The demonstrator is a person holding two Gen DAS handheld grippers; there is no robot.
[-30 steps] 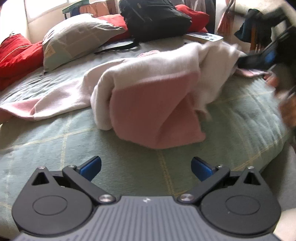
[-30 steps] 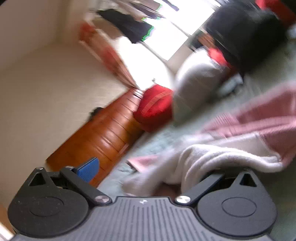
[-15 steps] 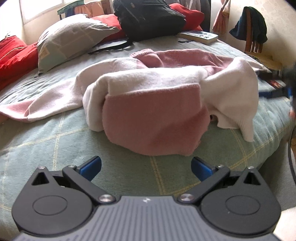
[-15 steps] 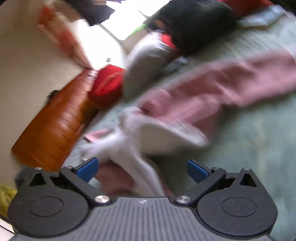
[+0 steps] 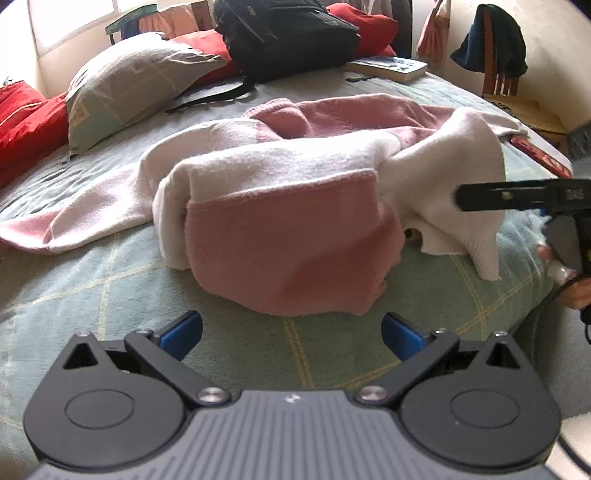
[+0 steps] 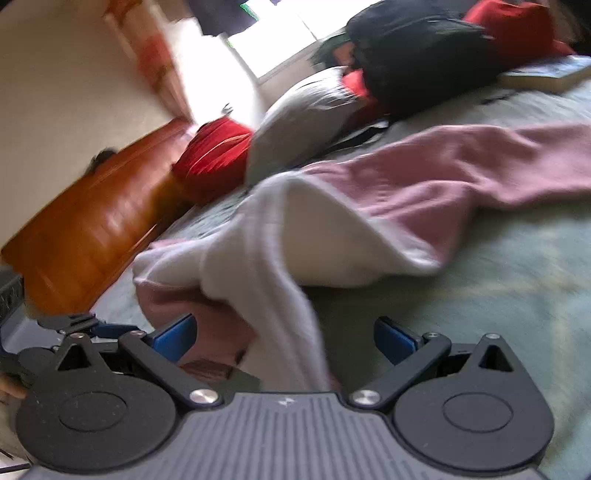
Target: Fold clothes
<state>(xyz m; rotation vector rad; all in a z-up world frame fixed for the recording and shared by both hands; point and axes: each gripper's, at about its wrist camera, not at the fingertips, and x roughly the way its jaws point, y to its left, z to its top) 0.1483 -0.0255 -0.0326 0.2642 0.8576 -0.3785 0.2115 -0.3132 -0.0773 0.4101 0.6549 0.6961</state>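
Pink-and-white fleecy knit garment lies bunched on green checked bed, partly doubled over.
Left tool wide, empty, just short of pink hem; right tool wide, white flap draped between its fingers, ungripped.

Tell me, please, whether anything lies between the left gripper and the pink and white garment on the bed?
Nothing visible does. The left gripper is open, and only bare green bedspread separates it from the near pink fold of the garment. The backpack, pillow and book all sit beyond the garment, and the right gripper is off to its right.
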